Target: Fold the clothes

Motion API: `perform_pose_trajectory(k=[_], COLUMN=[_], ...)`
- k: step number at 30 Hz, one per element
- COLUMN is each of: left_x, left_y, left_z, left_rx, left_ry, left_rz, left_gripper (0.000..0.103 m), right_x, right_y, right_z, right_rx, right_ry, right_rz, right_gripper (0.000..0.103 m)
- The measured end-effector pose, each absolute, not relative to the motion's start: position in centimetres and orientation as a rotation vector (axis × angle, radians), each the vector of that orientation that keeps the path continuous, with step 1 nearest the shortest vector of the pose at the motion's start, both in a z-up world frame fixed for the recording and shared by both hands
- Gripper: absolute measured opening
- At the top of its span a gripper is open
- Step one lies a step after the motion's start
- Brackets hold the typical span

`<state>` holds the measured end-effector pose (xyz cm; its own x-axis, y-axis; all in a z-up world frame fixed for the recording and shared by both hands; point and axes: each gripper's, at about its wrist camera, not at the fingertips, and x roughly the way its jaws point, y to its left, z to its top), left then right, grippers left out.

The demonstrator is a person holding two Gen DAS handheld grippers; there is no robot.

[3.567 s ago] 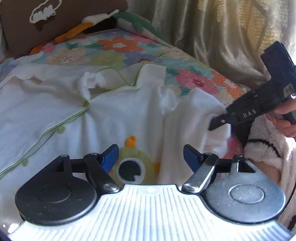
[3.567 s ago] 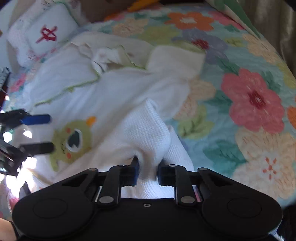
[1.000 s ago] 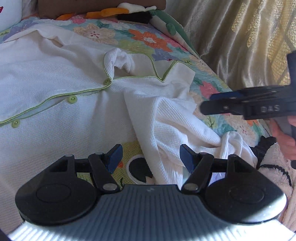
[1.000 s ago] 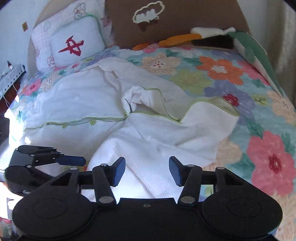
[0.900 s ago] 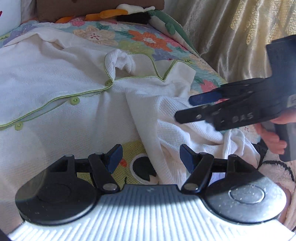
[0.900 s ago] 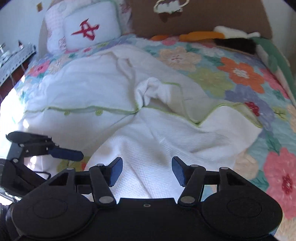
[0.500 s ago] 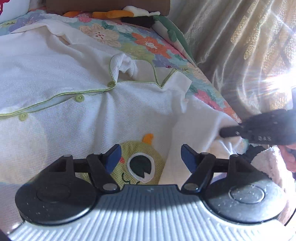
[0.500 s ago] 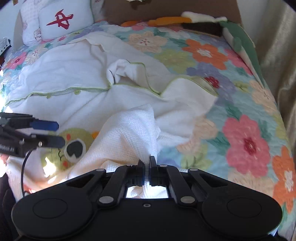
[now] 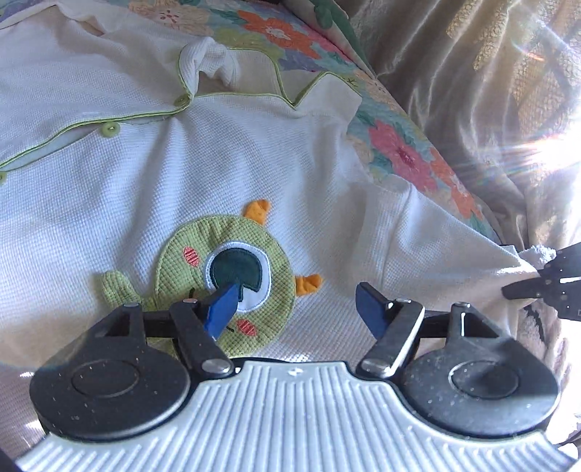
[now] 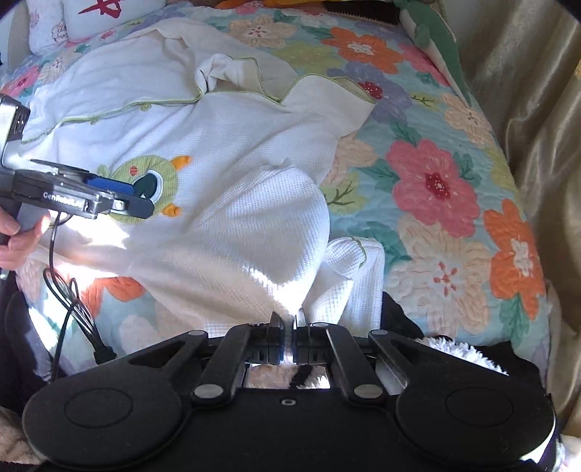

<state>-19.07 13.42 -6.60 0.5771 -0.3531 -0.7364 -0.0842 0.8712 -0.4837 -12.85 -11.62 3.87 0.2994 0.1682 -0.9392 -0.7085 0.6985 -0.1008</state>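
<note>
A white waffle-knit garment [image 9: 232,159] [image 10: 232,134] with green piping, green buttons and a green one-eyed monster patch [image 9: 232,276] [image 10: 145,185] lies spread on the bed. My left gripper [image 9: 297,305] hovers open just over the patch, nothing between its blue pads; in the right wrist view the left gripper [image 10: 134,198] shows at the left, held by a hand. My right gripper [image 10: 288,336] is shut on a pinched fold of the garment's sleeve [image 10: 287,254], drawn toward the near edge of the bed. Its black tip [image 9: 537,287] shows at the right edge of the left wrist view.
A floral quilt [image 10: 435,181] covers the bed. Pillows [image 10: 90,14] lie at the head. A beige curtain [image 9: 472,72] hangs along the right side. A black cable [image 10: 69,290] dangles below the left gripper. Fluffy white fabric [image 10: 454,348] with black stripes lies by the right gripper.
My right gripper closed on the sleeve fold and pulled it back toward the near right edge, uncovering the monster patch. My left gripper tilted down closer over the patch, still open.
</note>
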Motion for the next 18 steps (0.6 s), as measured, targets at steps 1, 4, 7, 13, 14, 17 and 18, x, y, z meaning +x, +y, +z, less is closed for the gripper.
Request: perform_pose_trajectory(k=[1, 4, 7, 13, 14, 17, 18], left_x=[-19.1, -19.3, -19.1, -20.5, -20.8, -21.3, -21.3], left_y=[13.5, 13.5, 13.3, 14.4, 14.8, 16.4, 17.0], left_z=[-6.6, -6.4, -6.0, -2.1, -1.1, 2.0, 3.1], left_rx=[-0.503, -0.467, -0.421, -0.408, -0.411, -0.395, -0.385], left_ry=[0.961, 0.995, 1.051, 1.038, 1.028, 0.986, 0.971], left_rz=[-0.159, -0.141, -0.130, -0.109, -0.107, -0.080, -0.068], left_gripper=[0.071, 0.071, 0.071, 0.071, 0.071, 0.071, 0.071], right_x=[-13.2, -13.7, -13.5, -14.5, -14.5, -13.8, -13.4], right_y=[-11.6, -11.7, -11.5, -10.6, -10.3, -8.1, -7.1], right_z=[4.3, 5.5, 4.5, 7.7, 8.6, 11.2, 11.8], right_rx=[-0.586, -0.597, -0.584, -0.499, -0.475, -0.386, -0.367], right_ry=[1.115, 1.100, 1.116, 0.993, 0.969, 0.893, 0.873], right_rz=[0.634, 0.666, 0.663, 0.665, 0.691, 0.804, 0.838], right_gripper=[0.004, 0.004, 0.015, 0.044, 0.048, 0.050, 0.050])
